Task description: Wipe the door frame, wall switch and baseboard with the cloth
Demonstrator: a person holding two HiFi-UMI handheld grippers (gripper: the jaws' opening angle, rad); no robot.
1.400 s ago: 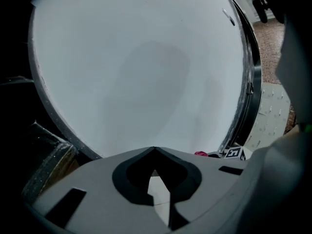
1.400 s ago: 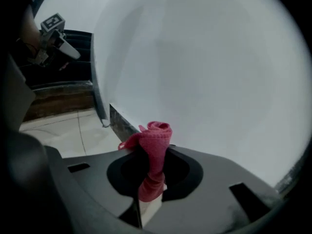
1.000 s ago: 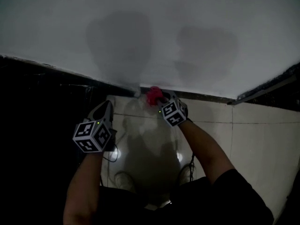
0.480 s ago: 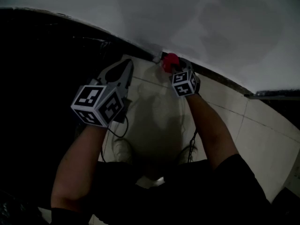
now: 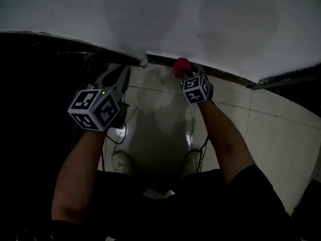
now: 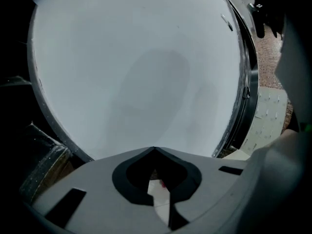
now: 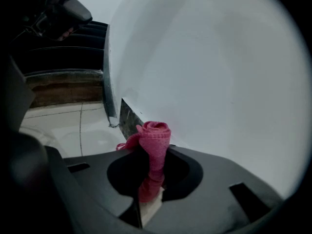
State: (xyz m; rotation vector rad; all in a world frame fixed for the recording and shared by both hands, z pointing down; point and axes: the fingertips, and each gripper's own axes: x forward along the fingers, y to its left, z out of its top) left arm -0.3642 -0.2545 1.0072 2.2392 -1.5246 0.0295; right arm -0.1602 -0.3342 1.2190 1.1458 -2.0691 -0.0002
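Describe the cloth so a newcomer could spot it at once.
Follow the white wall down to the dark baseboard above the pale floor tiles. There the right gripper clamps the cloth: a rolled pink wad, the only bright colour among greys and blacks.

The right gripper (image 7: 152,162) pinched a rolled pink cloth (image 7: 156,133), its top just beside the dark baseboard (image 7: 127,119) under the white wall (image 7: 209,67); pale floor (image 7: 73,126) lay left.
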